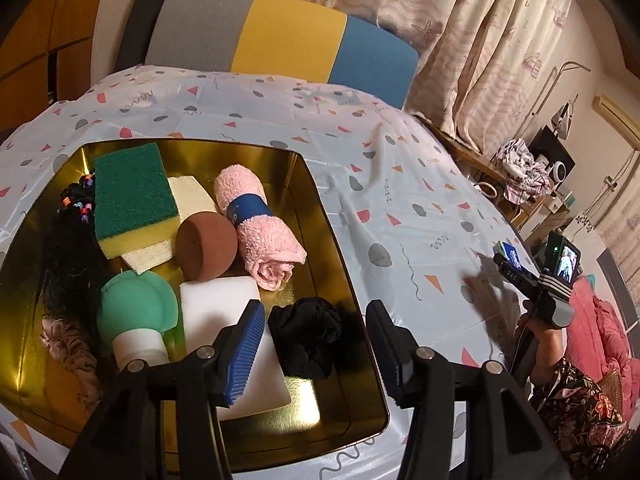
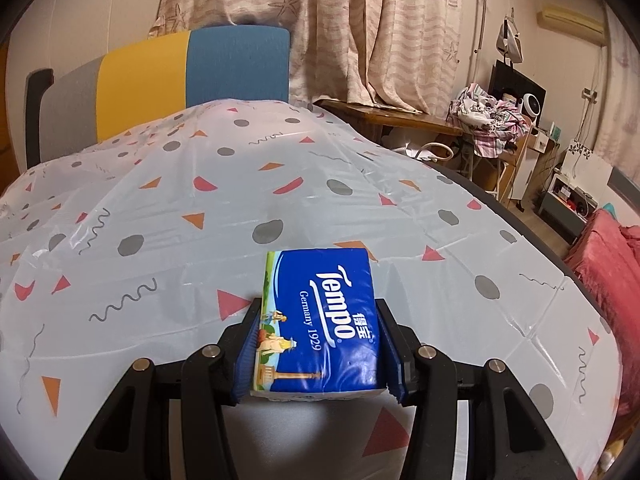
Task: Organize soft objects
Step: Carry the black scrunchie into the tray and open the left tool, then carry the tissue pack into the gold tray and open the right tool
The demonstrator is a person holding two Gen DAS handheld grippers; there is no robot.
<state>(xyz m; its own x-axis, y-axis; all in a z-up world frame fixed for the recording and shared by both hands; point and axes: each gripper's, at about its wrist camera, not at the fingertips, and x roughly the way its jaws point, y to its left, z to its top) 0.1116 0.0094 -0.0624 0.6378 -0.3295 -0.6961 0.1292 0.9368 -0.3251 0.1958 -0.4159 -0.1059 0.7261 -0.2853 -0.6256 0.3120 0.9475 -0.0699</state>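
Gold and glossy, the tin tray is sitting on the patterned table, holding a black scrunchie, pink rolled towel, green sponge and white foam block. The left tongs are hanging released above the scrunchie. The right tongs are clenching a blue tissue pack over the table.

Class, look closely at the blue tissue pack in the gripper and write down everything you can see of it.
The tissue pack is a small, soft rectangular packet in glossy blue plastic wrap, printed with white "Tempo" and "Germany 1929" lettering and a little illustrated strip along one edge. It looks sealed and full. The right gripper is shut on it, blue ribbed pads pressing its two long sides, holding it above the patterned tablecloth, printed face up.
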